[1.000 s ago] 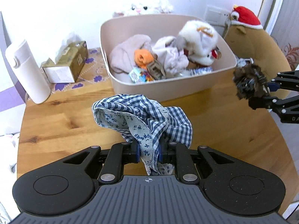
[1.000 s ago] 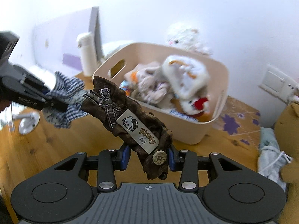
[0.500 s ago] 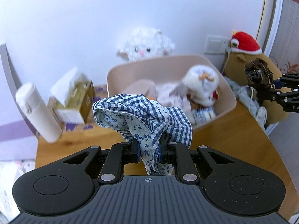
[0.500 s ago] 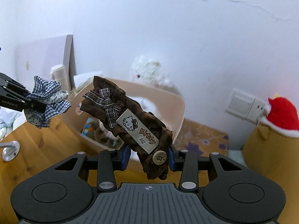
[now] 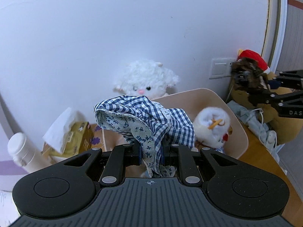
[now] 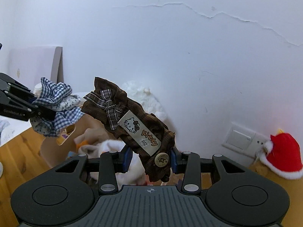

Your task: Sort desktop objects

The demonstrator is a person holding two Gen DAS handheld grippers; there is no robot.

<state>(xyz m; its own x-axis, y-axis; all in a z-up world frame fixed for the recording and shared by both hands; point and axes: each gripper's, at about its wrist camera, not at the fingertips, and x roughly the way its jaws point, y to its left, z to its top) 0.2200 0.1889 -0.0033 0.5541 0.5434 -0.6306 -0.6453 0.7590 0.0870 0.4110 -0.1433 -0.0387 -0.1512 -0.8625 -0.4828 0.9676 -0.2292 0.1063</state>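
My left gripper [image 5: 151, 154] is shut on a blue checked cloth scrunchie [image 5: 144, 117] and holds it up in front of the beige bin [image 5: 234, 117]. It also shows in the right wrist view [image 6: 56, 109], at the left. My right gripper [image 6: 149, 159] is shut on a brown fabric scrunchie [image 6: 132, 121] with a bow and a Hello Kitty label. It also shows in the left wrist view [image 5: 248, 75], at the far right. The bin [image 6: 51, 151] holds soft toys and cloths, with a white plush [image 5: 212, 126] at its right end.
A white lamb plush [image 5: 145, 79] sits behind the bin against the wall. A tissue box [image 5: 73, 138] and a white bottle [image 5: 22, 151] stand at the left. A red-hatted plush [image 6: 282, 149] and a wall socket [image 6: 240, 138] are at the right. The wooden table [image 6: 17, 151] lies below.
Both grippers have risen and tilted upward with their scrunchies still held. The views now show more wall and less table. The bin sits lower in both views.
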